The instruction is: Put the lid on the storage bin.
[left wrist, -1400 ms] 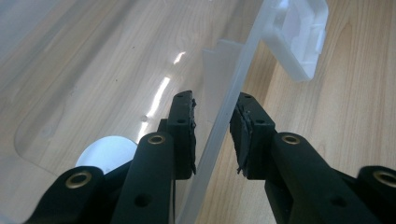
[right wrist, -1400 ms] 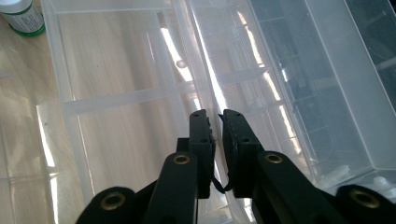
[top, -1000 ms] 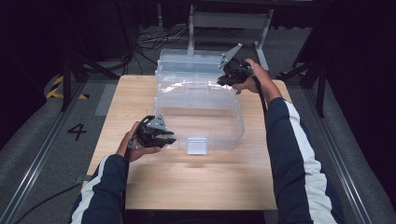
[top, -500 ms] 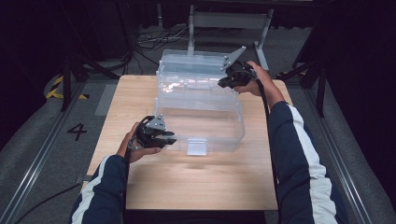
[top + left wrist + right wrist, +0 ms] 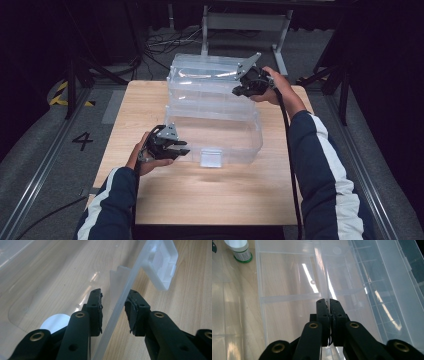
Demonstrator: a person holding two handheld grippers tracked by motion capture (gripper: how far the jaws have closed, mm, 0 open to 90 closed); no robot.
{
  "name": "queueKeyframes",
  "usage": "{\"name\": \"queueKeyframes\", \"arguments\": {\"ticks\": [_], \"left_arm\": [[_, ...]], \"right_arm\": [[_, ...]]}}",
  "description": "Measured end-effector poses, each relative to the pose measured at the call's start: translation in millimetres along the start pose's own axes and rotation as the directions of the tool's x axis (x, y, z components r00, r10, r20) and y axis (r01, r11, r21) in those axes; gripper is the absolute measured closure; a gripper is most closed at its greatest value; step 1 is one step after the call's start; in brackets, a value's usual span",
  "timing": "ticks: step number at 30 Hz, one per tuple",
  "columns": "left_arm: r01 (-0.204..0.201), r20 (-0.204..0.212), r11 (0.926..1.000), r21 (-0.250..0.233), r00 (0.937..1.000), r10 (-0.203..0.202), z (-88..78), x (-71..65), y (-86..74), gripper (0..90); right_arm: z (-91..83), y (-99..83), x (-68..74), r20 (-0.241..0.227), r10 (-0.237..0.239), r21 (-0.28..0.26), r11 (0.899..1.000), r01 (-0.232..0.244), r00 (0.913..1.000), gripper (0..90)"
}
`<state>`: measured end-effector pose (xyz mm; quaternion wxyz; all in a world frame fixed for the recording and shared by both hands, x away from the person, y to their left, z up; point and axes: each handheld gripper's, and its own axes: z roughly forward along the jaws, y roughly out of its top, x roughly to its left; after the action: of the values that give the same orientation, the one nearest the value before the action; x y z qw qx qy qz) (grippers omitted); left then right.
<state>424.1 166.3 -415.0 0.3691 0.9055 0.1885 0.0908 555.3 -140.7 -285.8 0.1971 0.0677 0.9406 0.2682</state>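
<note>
Clear glossy plastic on matt pale wood.

Storage box (image 5: 215, 120) of transparent, smooth, shiny plastic, its latch (image 5: 161, 263) frosted and milkier; tabletop (image 5: 210, 195) of light wood grain, matt. Left gripper (image 5: 113, 310) and right gripper (image 5: 327, 315) of matt black plastic with brass-coloured rivets, pads (image 5: 131, 312) rubbery and rough-edged. Small bottle (image 5: 240, 250) of white plastic with a paper label.

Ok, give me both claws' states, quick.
Left claw: open, jaws either side of the clear bin's front wall, pads not pressing it.
Right claw: shut on a thin clear divider wall of the bin.
</note>
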Motion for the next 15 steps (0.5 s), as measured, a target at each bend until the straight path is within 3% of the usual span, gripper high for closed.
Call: {"name": "queueKeyframes", "arguments": {"ticks": [15], "left_arm": [[0.01, -0.017, 0.9999, -0.01, 0.9998, -0.01, 1.6, -3.4, 0.9, 66.0]], "right_arm": [[-8.4, 3.1, 13.5, -0.004, -0.03, 0.003, 1.0, 0.03, 0.9996, 88.5]]}}
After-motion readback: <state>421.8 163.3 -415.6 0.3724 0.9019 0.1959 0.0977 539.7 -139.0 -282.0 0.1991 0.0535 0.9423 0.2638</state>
